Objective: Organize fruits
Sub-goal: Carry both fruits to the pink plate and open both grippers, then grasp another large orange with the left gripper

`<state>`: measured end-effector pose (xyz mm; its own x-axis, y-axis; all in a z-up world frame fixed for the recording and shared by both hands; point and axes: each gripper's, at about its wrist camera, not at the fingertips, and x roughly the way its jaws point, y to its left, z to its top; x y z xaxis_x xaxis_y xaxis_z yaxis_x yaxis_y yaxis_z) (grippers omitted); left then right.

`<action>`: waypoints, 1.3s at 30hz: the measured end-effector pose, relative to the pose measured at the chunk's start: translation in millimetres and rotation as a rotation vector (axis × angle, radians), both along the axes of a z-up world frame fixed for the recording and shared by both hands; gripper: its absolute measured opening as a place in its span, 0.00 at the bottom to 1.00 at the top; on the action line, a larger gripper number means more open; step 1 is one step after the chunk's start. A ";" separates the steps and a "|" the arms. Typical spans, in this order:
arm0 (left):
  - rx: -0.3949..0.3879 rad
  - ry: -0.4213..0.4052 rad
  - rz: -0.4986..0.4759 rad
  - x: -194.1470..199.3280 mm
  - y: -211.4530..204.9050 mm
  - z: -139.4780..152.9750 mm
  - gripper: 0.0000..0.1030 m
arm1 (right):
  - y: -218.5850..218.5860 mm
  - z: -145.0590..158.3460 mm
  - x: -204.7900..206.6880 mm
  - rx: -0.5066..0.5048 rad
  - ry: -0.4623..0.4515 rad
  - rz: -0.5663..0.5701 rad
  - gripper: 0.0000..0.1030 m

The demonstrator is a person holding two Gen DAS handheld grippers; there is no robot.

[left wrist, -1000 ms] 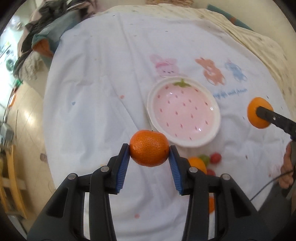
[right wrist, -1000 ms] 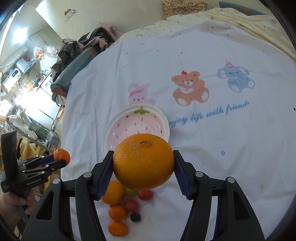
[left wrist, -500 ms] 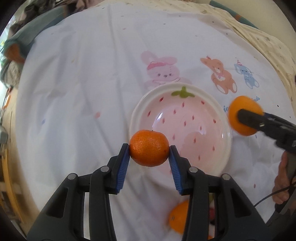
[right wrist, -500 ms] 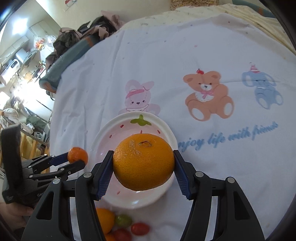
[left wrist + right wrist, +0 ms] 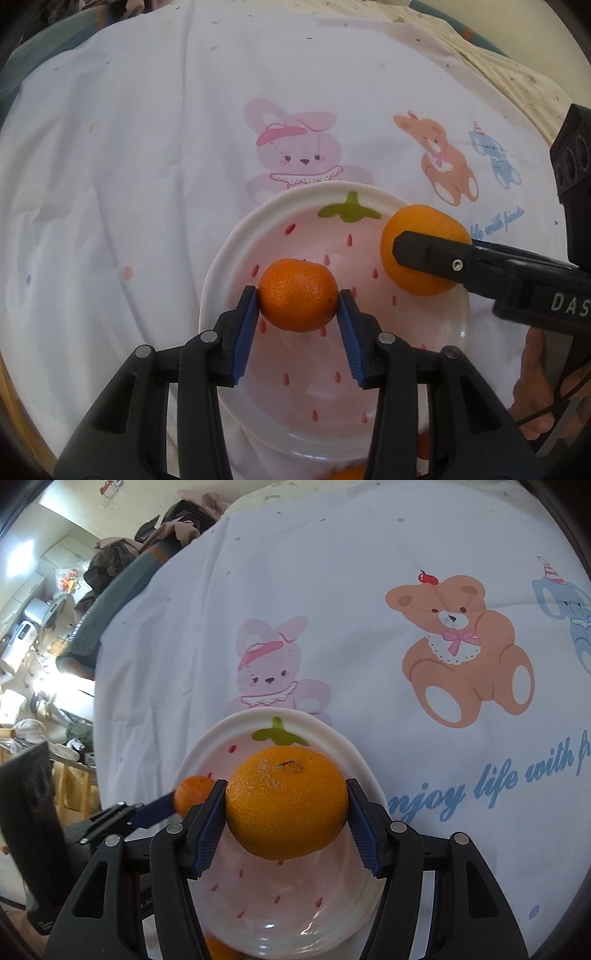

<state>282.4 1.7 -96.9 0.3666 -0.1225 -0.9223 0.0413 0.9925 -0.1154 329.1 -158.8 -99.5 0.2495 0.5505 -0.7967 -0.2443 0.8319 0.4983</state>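
Two fruits are in my grip above the white bedsheet (image 5: 147, 155) with its cartoon animals, and I judge the sorting barely begun, since the strawberry-patterned bowl (image 5: 236, 258) beneath them holds nothing yet. My right claw (image 5: 286, 808) is clenched on the big orange (image 5: 286, 805) over the bowl's far right side, while my left claw (image 5: 297, 306) is clamped on the smaller mandarin (image 5: 297, 295) over its middle, both hanging clear of the dish. Left to do, as I read it: set these two down, then fetch the few small fruits peeking past the bowl's near rim, such as the orange one (image 5: 218, 949) and a red scrap (image 5: 424, 446)
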 end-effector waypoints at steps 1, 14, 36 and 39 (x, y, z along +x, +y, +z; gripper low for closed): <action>0.007 0.005 -0.003 1.3 0.0 -1.9 0.38 | 0.5 -1.5 1.0 -0.014 -0.005 -0.006 0.62; -0.015 0.047 0.017 1.1 5.9 -9.5 0.51 | -5.5 11.8 3.4 0.042 -0.043 -0.014 0.74; -0.051 -0.048 0.053 -52.3 25.2 65.7 0.77 | -42.3 68.7 -54.2 0.000 -0.104 -0.073 0.82; -0.058 -0.060 0.062 -71.3 28.6 78.0 0.77 | -48.8 75.1 -74.2 -0.004 -0.104 -0.070 0.82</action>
<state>211.1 30.3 -18.9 0.4291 -0.1504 -0.8906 -0.0118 0.9850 -0.1720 254.8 -207.6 -24.4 0.3690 0.5260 -0.7663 -0.2359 0.8505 0.4702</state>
